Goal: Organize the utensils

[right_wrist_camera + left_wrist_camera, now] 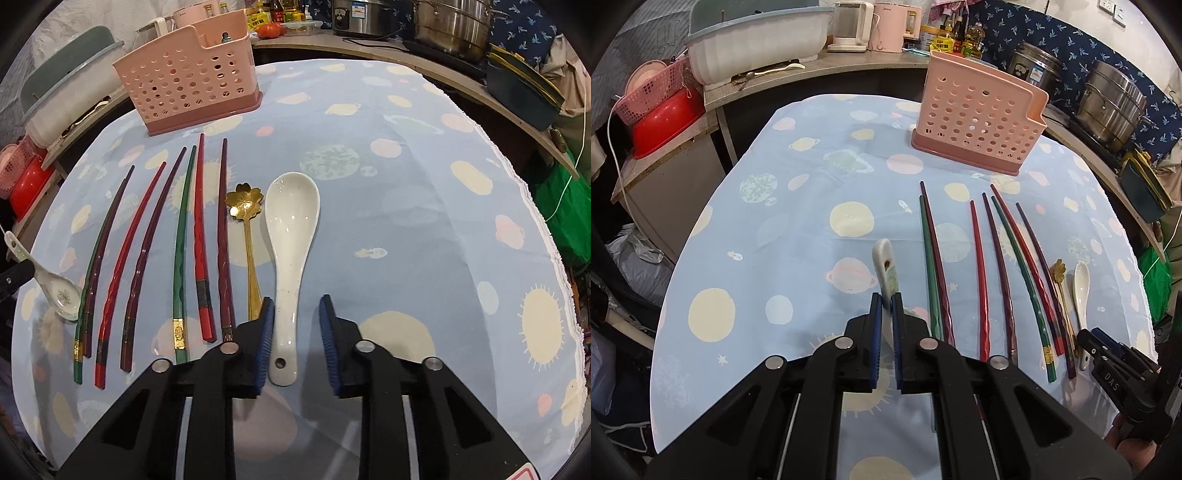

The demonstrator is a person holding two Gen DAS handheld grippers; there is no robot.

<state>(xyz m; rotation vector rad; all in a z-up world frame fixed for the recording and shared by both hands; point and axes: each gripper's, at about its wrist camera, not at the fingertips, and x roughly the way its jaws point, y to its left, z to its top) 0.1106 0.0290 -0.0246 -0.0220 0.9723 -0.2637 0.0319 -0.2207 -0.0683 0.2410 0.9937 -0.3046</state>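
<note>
My left gripper (885, 300) is shut on the handle of a patterned ceramic spoon (885, 265), its bowl resting on the cloth (62, 295). My right gripper (296, 306) is open, its fingers on either side of the handle of a plain white ceramic spoon (291, 236) lying on the table. A gold flower-headed spoon (246, 218) lies just left of it. Several red, green and dark purple chopsticks (201, 236) lie side by side. The pink perforated utensil holder (979, 112) stands at the far side of the table.
The table has a light blue planet-print cloth (798, 221). Behind it a counter holds a white dish rack (757, 44), kettles, bottles and steel pots (1112, 99). A red basin and pink basket (661, 107) sit far left.
</note>
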